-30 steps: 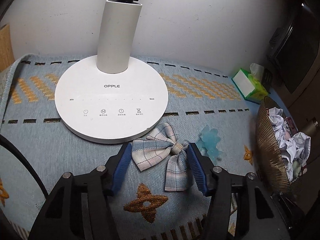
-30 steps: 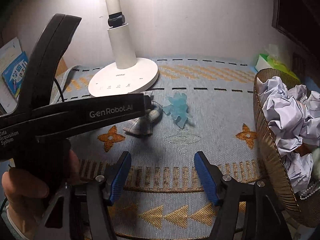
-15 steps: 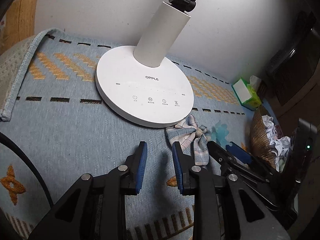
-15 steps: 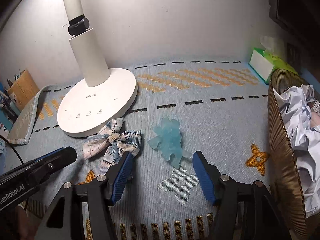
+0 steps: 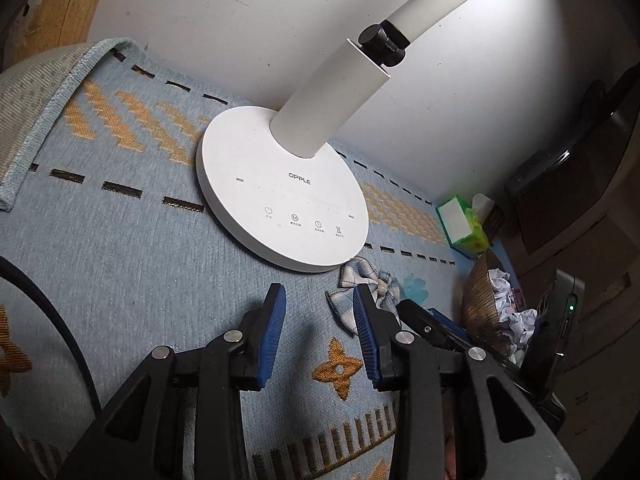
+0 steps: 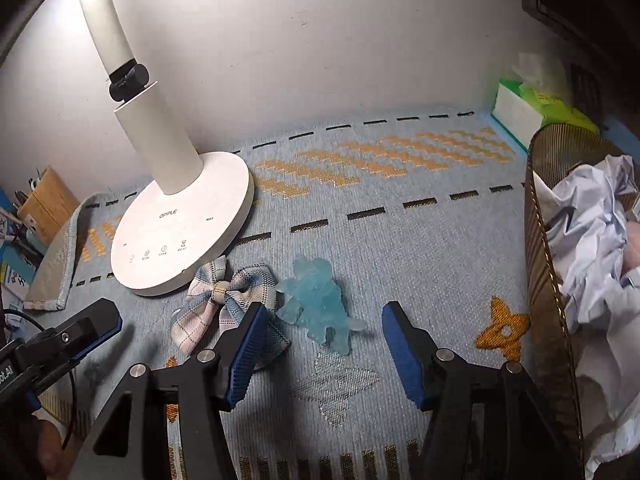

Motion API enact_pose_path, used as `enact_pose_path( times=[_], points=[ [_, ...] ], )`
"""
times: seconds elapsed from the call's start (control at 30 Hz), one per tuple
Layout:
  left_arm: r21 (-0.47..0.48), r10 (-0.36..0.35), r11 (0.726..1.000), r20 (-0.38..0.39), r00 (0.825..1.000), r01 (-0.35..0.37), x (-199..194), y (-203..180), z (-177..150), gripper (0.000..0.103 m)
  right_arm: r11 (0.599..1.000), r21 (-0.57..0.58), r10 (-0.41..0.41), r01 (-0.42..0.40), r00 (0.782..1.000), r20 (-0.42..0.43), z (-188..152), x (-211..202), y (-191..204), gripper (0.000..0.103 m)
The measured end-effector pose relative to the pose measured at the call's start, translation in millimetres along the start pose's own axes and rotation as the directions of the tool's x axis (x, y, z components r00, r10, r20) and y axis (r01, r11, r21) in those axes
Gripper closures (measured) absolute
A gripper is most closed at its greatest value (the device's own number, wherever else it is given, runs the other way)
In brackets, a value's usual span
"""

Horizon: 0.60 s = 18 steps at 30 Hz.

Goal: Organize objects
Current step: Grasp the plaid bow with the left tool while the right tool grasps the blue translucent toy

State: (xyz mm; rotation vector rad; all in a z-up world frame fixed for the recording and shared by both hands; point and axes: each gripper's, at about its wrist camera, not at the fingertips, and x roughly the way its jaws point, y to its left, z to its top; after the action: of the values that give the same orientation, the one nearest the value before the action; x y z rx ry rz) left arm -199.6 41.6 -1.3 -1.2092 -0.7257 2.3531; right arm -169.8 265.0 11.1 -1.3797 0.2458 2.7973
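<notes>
Blue woven cloth (image 6: 420, 240) with gold motifs covers the desk, against a white wall. Blue figure (image 6: 320, 304), translucent and lumpy, lies flat just ahead of the right gripper (image 6: 320, 354), whose jaws stand about half open and empty, straddling its near end without touching. It looks light, stiff and probably slick, perhaps brittle at the thin limbs; the thick torso seems the safest place to pinch. Plaid bow (image 6: 224, 300), soft and limp, lies at its 9 o'clock, touching or nearly so, and partly under the right gripper's left finger; a careless close could snag it. Lamp base (image 6: 180, 232) sits at 10 o'clock, its rim touching the bow. Basket (image 6: 544, 280) of crumpled paper stands at 3 o'clock, the likely destination; tissue box (image 6: 520, 112) lies beyond it. Left gripper (image 5: 320, 332), jaws narrowly parted after reopening slightly, is empty, with the bow (image 5: 360, 284) just behind its right finger.
</notes>
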Motion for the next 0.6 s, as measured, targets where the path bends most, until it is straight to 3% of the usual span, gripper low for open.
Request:
enact_pose_path(
  times=[0.07, 0.2, 0.27, 0.3, 0.33, 0.43, 0.5, 0.6],
  points=[
    [0.005, 0.079, 0.997, 0.012, 0.997, -0.079, 10.3, -1.1, -2.9, 0.071, 0.999, -0.028, -0.041, 0.041, 0.999, 0.01, 3.0, 3.6, 4.4, 0.045],
    [0.026, 0.093, 0.995, 0.021, 0.995, -0.094, 11.4, -5.5, -4.2, 0.071, 0.997, -0.051, -0.054, 0.054, 0.998, 0.01, 17.7, 16.1, 7.9, 0.045],
    [0.02, 0.09, 0.996, 0.022, 0.996, -0.09, 10.3, -3.3, -3.5, 0.071, 0.996, -0.07, -0.045, 0.046, 0.999, 0.014, 23.4, 19.3, 10.9, 0.053],
    [0.016, 0.086, 0.996, 0.022, 0.996, -0.086, 9.7, -2.0, -3.1, 0.071, 0.997, -0.08, -0.02, 0.021, 1.0, 0.015, 23.1, 19.3, 13.0, 0.065],
    [0.014, 0.083, 0.996, 0.021, 0.996, -0.084, 9.7, -1.4, -2.7, 0.071, 0.995, -0.101, -0.004, 0.006, 1.0, 0.017, 21.1, 18.0, 16.5, 0.069],
    [0.016, 0.079, 0.997, 0.015, 0.997, -0.079, 7.9, 0.7, -2.0, 0.071, 0.982, -0.168, 0.09, -0.09, 0.996, -0.007, 10.9, 12.1, 30.6, 0.069],
    [0.019, 0.067, 0.998, 0.005, 0.998, -0.067, 4.9, 2.4, -2.3, 0.071, 0.954, -0.216, 0.203, -0.21, 0.978, -0.055, -1.7, 4.8, 45.3, 0.069],
    [0.04, 0.087, 0.995, -0.021, 0.996, -0.086, -1.0, 2.6, -1.2, 0.071, 0.899, -0.319, 0.278, -0.301, 0.954, -0.116, -27.8, -11.9, 75.2, 0.069]
  ],
)
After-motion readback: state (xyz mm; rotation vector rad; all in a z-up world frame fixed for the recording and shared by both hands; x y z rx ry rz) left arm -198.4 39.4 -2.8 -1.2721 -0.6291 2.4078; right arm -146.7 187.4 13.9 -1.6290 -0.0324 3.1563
